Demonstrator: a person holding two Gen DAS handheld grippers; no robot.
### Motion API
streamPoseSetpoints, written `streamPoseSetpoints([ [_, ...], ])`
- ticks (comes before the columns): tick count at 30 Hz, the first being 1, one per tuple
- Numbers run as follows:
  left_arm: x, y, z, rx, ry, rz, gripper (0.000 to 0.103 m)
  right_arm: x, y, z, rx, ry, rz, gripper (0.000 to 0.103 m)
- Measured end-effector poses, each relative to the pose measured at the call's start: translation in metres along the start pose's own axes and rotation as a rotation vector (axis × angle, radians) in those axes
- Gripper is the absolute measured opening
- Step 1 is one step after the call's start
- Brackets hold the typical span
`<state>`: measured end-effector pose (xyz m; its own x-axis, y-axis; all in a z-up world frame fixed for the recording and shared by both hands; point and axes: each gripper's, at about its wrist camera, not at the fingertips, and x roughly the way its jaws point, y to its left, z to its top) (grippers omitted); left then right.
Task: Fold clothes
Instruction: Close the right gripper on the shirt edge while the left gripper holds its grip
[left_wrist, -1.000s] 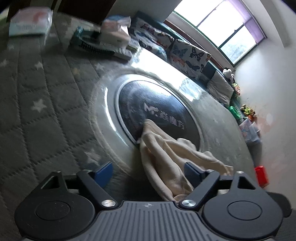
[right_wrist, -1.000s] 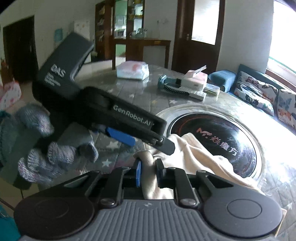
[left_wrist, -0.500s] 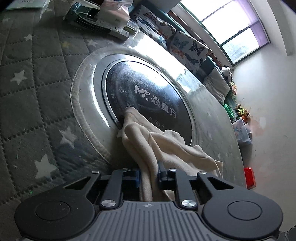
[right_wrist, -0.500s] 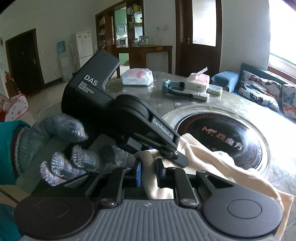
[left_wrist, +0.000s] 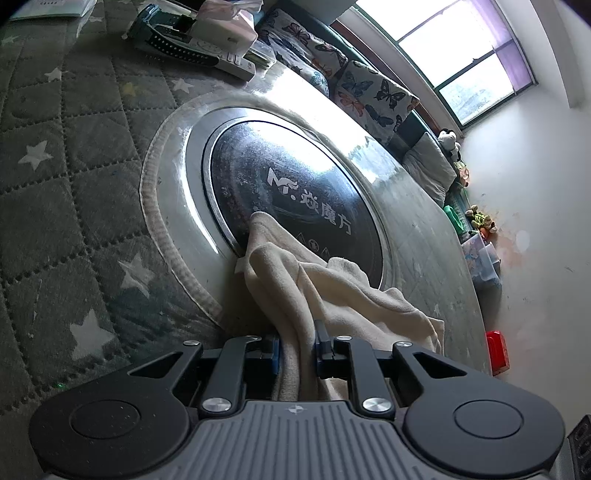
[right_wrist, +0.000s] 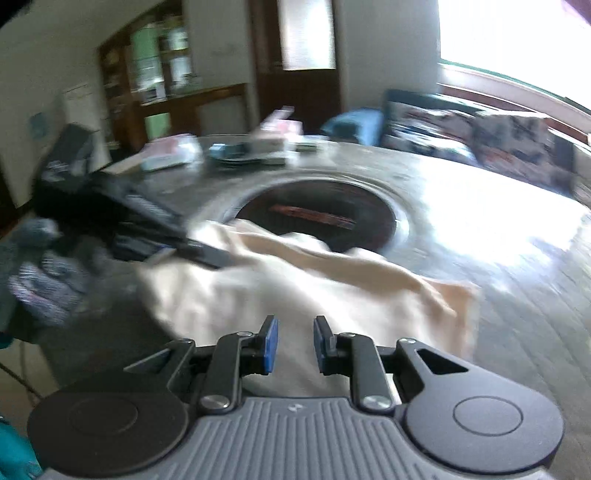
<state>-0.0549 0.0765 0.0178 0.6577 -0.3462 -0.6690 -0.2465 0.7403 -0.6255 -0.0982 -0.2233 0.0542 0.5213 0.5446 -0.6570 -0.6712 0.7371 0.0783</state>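
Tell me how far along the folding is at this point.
Done: nothing looks folded yet. The cream garment lies crumpled over the edge of the black hob. In hand: the left tongs have just closed on a bunched part of it, and the right tongs appear to pinch another part, though that view is blurred. Left: spreading it flat and making every fold.

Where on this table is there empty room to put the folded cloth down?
The starry quilted mat left of the round black cooktop lies bare. The shiny tabletop right of it is bare too. The far edge is crowded: a tissue box and remote. The cream cloth covers the near edge.
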Motion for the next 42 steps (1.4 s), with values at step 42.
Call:
streamPoseSetpoints([
  [42,0.0,-0.004,-0.004,0.038,-0.013,0.009,0.02,0.032,-0.106,-0.01,0.361,-0.051,-0.09,0.016],
])
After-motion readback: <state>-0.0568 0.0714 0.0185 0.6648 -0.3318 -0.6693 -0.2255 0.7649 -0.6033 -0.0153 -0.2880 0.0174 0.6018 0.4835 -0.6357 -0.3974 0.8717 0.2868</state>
